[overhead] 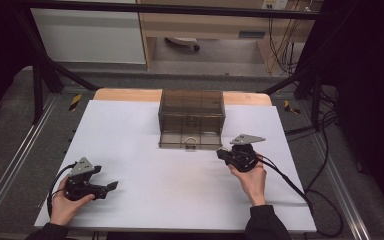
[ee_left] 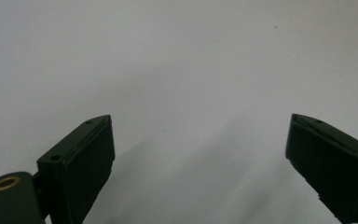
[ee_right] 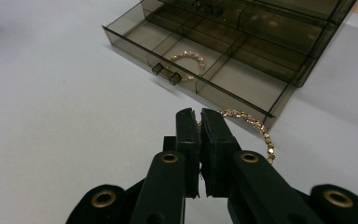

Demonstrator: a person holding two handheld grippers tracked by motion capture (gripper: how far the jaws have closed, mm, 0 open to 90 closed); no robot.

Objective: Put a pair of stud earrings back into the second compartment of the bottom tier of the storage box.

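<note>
no readable writing shows anywhere. the left claw (overhead: 111,186) rests low on the white tabletop (overhead: 145,150), jaws spread wide with bare surface between them. at mid-rear stands a smoky transparent compartment box (overhead: 191,119), one gold bead bracelet (ee_right: 189,59) inside a front compartment. the right claw (ee_right: 200,126) has its jaws pressed together on a second gold bead chain (ee_right: 254,128) lying just beside the box's corner.
</note>
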